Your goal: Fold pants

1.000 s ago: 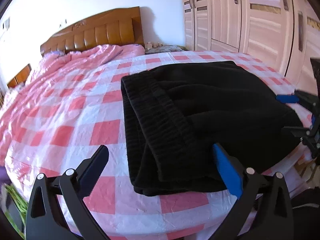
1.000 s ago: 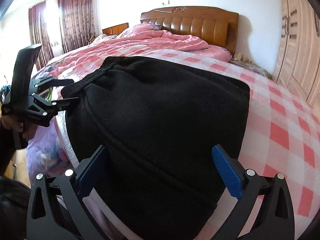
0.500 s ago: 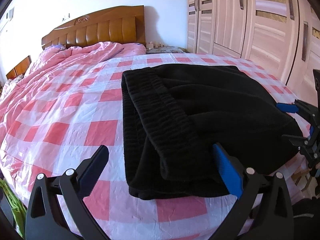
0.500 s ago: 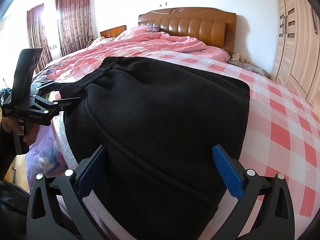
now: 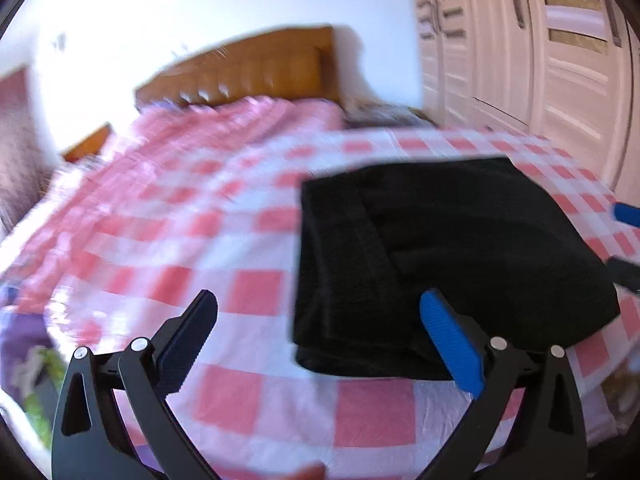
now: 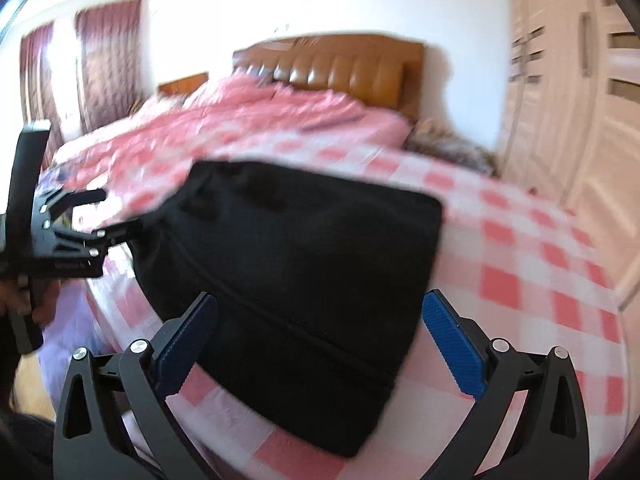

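The black pants [image 5: 448,256] lie folded into a thick rectangular stack on the pink-and-white checked bedspread [image 5: 168,248], near the bed's front corner. They also show in the right wrist view [image 6: 304,276]. My left gripper [image 5: 320,336] is open and empty, held back from the stack's near left edge. My right gripper [image 6: 320,340] is open and empty, held back over the stack's near corner. The left gripper also shows in the right wrist view [image 6: 100,216], beside the waistband end. Both views are motion-blurred.
A rumpled pink duvet [image 6: 256,120] and a brown headboard [image 6: 340,68] are at the far end. White wardrobe doors [image 5: 540,60] stand to the right. Maroon curtains [image 6: 100,60] hang at the left. Purple and green items [image 5: 28,344] lie below the bed's left edge.
Both grippers have drawn back from the pants, which look smaller and farther away. The left view has swung left. Both jaws stay open.
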Tool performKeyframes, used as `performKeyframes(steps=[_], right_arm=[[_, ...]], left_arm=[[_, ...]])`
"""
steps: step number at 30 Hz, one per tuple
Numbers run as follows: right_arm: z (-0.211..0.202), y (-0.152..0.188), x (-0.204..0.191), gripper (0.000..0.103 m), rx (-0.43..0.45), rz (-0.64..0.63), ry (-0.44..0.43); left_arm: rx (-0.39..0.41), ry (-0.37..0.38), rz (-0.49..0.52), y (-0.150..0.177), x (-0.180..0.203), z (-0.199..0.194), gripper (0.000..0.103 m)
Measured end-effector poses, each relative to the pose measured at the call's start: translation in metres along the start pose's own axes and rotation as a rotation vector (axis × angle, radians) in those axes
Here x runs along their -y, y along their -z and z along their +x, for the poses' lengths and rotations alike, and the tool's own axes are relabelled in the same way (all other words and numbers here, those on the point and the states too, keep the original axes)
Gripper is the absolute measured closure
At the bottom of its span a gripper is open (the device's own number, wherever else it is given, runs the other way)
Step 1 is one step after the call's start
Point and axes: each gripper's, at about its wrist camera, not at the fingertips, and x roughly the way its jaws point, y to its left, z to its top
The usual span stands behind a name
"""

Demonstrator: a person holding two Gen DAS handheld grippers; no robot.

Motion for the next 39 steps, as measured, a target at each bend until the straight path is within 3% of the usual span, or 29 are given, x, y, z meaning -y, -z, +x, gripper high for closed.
performKeyframes(steps=[3,7,13,18,23,39], right_arm=[[-0.034,-0.005,0.002,0.004,0.045,0.031,0.067],[-0.064,-0.010,0.005,0.004,0.065,0.099,0.086],[-0.066,0.009,-0.001,0.004,0.028,0.105,0.109],[-0.051,0.028,-0.001,0.004,-0.030,0.121,0.138],[-0.039,0.038,-0.001,0.004,-0.074,0.135,0.155],[-0.017,0.049,-0.020,0.004,-0.144,0.081,0.138]], left_arm=[[0.102,-0.088,-0.012,-0.013,0.002,-0.038,0.001],[0.194,-0.112,-0.065,-0.031,0.008,-0.081,0.001],[0.198,-0.150,-0.041,-0.028,0.047,-0.086,0.001],[0.089,-0.186,-0.005,-0.004,0.079,-0.063,0.001],[-0.011,-0.073,-0.030,0.015,0.085,-0.048,0.001],[-0.104,-0.008,-0.154,0.026,0.063,-0.029,0.001]])
